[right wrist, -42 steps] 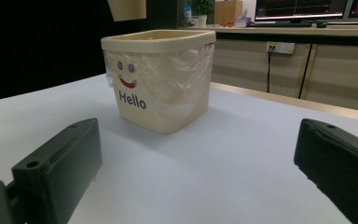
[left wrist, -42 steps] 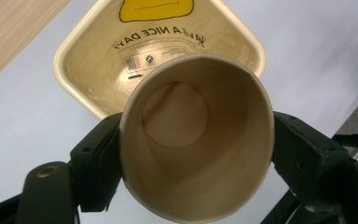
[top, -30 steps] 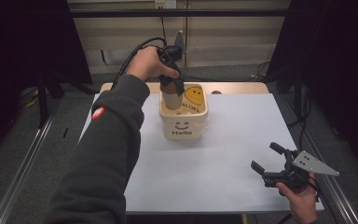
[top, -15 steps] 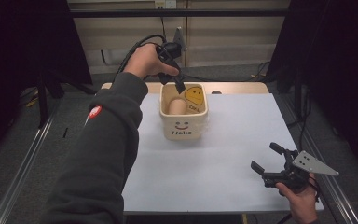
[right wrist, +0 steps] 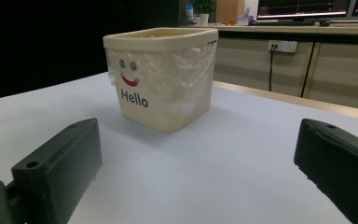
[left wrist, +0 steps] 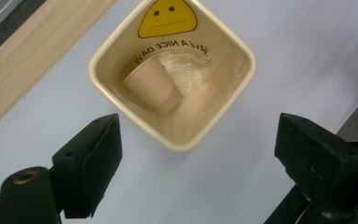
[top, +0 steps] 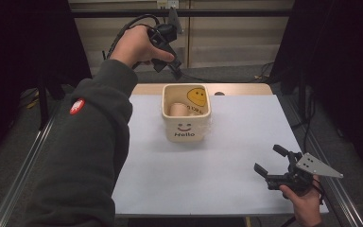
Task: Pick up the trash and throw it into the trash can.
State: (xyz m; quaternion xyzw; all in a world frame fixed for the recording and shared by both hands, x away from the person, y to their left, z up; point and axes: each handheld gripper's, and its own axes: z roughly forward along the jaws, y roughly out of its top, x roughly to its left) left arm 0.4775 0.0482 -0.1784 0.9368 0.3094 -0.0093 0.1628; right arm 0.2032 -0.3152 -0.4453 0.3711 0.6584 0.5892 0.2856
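Paper cup (left wrist: 152, 85) lies tilted inside the cream bin (left wrist: 215, 121), against a plastic liner; the left gripper view looks straight down into it, jaws spread and empty. From the high view the left gripper (top: 172, 60) hangs above the bin. The right gripper (top: 270, 163), released, rests near the table (top: 246, 142) edge, seeing the "Hello" side.

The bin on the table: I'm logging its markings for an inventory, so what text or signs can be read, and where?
"Hello", under a smiley face, on the outer side of the bin.
"HAVE A NICE DAY!", under a yellow face, on the bin's inner wall; the first letters are partly hidden by the paper cup.
Red badge on the sleeve: too small to read.
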